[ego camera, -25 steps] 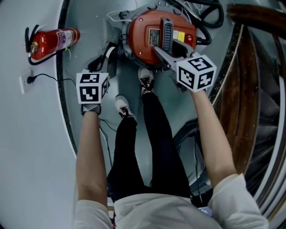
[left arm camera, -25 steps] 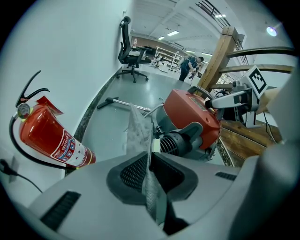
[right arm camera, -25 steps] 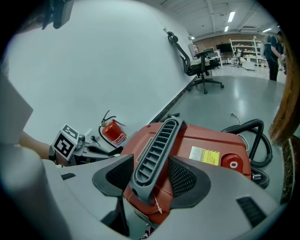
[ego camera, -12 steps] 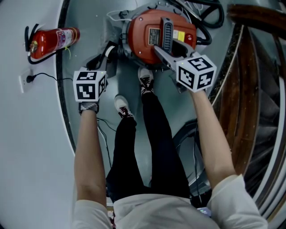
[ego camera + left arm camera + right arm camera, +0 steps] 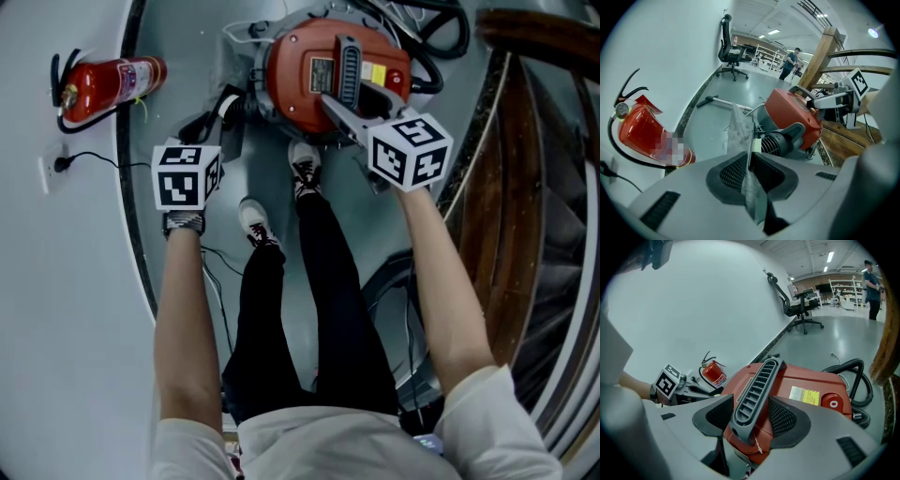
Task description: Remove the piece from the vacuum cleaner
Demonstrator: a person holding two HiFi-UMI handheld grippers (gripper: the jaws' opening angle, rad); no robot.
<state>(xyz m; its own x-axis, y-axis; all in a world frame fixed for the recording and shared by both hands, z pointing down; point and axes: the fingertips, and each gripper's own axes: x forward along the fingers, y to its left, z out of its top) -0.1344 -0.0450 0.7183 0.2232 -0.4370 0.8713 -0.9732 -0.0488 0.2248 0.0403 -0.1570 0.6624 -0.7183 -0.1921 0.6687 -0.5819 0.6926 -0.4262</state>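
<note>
The left gripper (image 5: 749, 161) pinches a thin, translucent grey piece (image 5: 738, 133), its jaws nearly together and just eased slightly wider. The piece stands up from the jaws just beside the red vacuum cleaner (image 5: 319, 80) on the floor. The right gripper (image 5: 752, 414) clasps the vacuum's ribbed grey handle (image 5: 757, 385), jaws wide on either side.

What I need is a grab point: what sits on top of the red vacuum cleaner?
A ribbed grey handle, a yellow label and a round red button. The right hand-held gripper hides the top's near edge.
</note>
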